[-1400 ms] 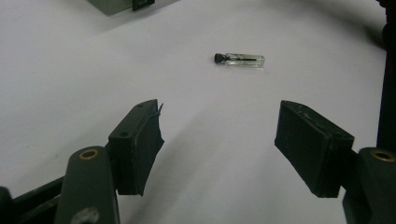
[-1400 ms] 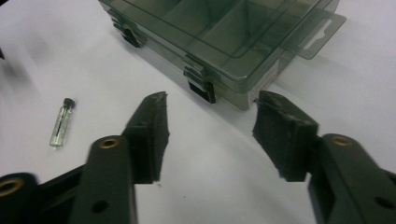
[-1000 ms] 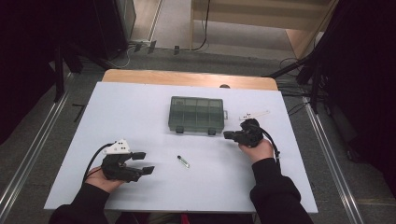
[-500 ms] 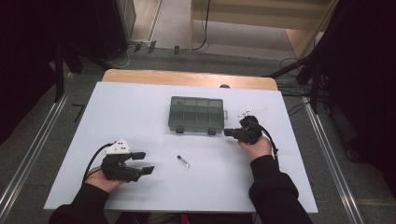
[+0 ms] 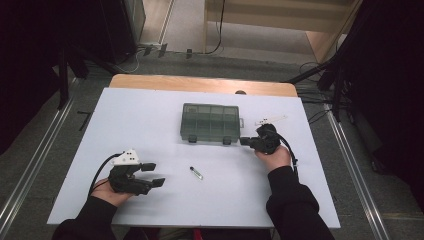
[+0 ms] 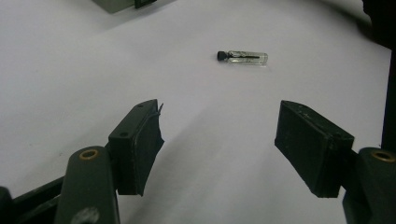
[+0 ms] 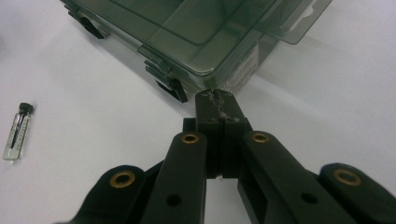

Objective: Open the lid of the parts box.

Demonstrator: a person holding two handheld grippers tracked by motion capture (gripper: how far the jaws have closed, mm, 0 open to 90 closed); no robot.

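- Since the earlier frames next to nothing has shifted: both hands sit where they were, and the right gripper (image 5: 245, 141) has only nosed slightly nearer the near right corner of the organiser box (image 5: 210, 123).
- Right gripper (image 7: 217, 100): jaws pressed flat together with nothing between them, tips right at the lower edge of the box beside a front latch (image 7: 173, 88). Whether they actually touch the plastic I cannot tell. Closed like that, they make a narrow wedge, which looks suited to prising or nudging at the lid.
- Left gripper (image 5: 154, 175): jaws spread wide and empty, resting low over the white table (image 5: 150, 115) at the near left, pointing across toward the middle.
- In the left gripper view the small glass vial (image 6: 243, 57) lies on its side ahead of those open jaws (image 6: 219, 140), dark cap to the left, well clear of both pads. That wide stance reads as a ready pose for picking it up.
- From above, the vial (image 5: 196, 173) rests between the two hands, nearer the person than the box, apart from it.
- The box lid is shut, its compartments seen through the tinted plastic.
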